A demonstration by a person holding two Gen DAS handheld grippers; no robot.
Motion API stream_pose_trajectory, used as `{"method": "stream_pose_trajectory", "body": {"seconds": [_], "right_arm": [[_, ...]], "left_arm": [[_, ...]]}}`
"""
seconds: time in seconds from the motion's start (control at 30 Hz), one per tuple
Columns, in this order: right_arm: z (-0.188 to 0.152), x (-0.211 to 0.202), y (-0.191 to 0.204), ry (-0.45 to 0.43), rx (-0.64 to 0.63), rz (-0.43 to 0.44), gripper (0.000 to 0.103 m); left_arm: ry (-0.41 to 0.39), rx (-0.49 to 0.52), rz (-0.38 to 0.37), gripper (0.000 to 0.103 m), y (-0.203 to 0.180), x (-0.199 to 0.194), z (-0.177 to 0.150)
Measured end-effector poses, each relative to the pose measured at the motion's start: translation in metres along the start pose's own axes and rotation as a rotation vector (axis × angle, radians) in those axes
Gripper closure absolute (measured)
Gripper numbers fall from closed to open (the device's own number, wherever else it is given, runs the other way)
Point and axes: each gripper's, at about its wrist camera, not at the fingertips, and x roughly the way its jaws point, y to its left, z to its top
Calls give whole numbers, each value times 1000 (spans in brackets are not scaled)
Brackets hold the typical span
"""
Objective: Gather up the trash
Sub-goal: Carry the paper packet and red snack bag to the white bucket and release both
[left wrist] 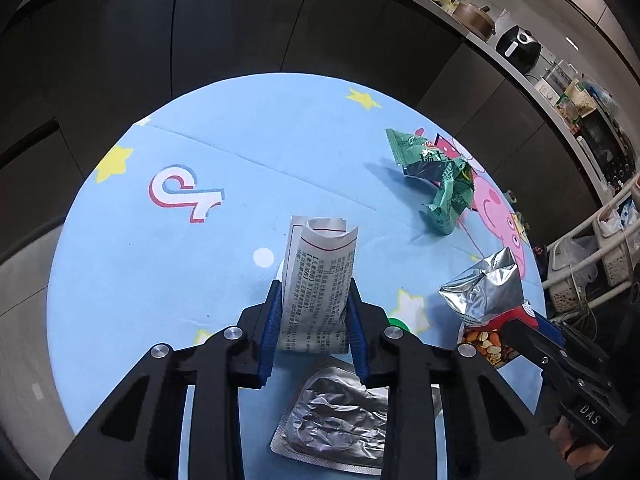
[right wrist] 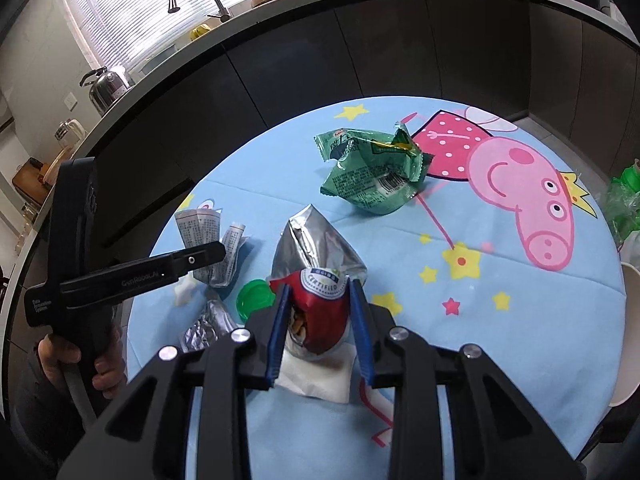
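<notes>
My left gripper [left wrist: 316, 316] is clamped on a folded white printed paper leaflet [left wrist: 320, 276], long axis running away from me toward the round blue cartoon-print table's [left wrist: 240, 152] far edge. My right gripper [right wrist: 320, 320] pinches a red-and-silver foil nut pouch [right wrist: 316, 280], silver end pointing up and away. A crumpled green wrapper [right wrist: 372, 172] lies beyond it, nearer the far edge.

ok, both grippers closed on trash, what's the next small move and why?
Probably lift both clear of the table: the left gripper pinches the folded printed paper leaflet, the right gripper the red-and-silver foil nut pouch. No bin is visible.
</notes>
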Motion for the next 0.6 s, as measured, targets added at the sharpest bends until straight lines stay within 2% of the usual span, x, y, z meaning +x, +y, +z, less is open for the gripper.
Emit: {"method": "stream_pose_trajectory", "body": {"seconds": [0.17,0.33,0.5,0.6], "right_arm": [[0,-22,-3,-46,5,15,73],[-2,-52,-8,-101,9,23,73],[-7,-83,-18,-155,17,14,73],[-11,-100,-28,-187,35,2,73]], "left_arm": [[-78,2,-8,76,-14,-36,-1],[-159,29,-42,76,-45,-76,-6],[-205,67,-78,76,-82,-101,-12],[-220,123,-98,76,-109,-112,-14]]}}
